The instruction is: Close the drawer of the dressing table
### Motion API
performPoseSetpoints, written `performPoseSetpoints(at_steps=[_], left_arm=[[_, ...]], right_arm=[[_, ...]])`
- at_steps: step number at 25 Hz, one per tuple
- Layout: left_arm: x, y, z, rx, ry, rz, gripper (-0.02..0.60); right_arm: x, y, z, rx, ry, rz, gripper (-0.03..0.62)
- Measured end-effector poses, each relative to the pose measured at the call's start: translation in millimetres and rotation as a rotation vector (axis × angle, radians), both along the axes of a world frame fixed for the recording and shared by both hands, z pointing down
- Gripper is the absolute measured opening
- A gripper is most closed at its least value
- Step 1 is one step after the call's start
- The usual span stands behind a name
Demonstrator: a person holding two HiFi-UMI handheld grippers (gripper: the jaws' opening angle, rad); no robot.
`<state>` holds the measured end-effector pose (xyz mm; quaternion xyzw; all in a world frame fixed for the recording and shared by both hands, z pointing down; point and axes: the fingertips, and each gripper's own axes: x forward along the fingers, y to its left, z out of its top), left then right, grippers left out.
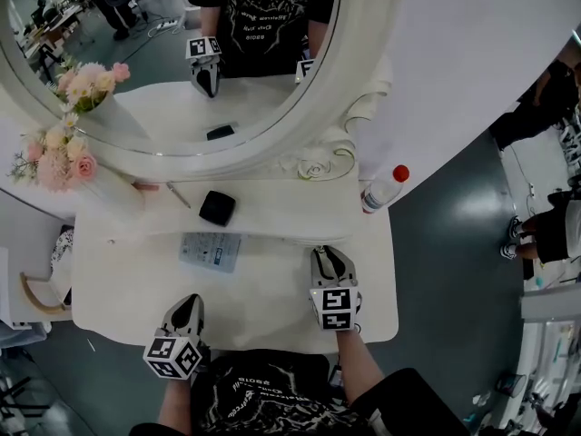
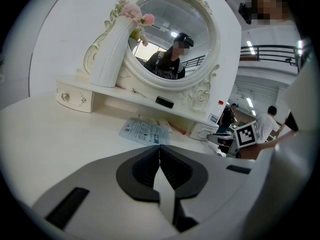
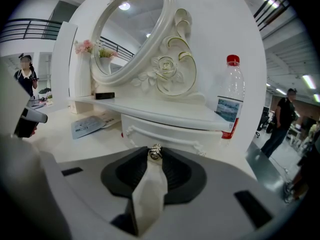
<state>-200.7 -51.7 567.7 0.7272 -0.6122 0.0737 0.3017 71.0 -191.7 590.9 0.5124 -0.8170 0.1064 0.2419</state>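
Both closed | left hand-held gripper [image 2: 159, 147] empty | right hand-held gripper [image 1: 328, 256] on knob [image 3: 156, 153]

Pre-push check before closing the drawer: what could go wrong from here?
1. The right gripper has its jaws shut on the small drawer knob at the very tips only; an off-axis push could let it slip off.
2. The bottle stands upright at the end of the shelf, just above the drawer; a hard close might jolt it over.
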Motion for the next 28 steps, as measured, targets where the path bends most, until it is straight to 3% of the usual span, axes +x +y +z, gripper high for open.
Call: performPoseSetpoints(at_steps=[28], left_arm=[[-11, 4, 4, -0.016, 0.009, -0.032, 0.015]], right_arm=[[-1, -19, 0, 0.010, 0.009, 0.039, 0.100]])
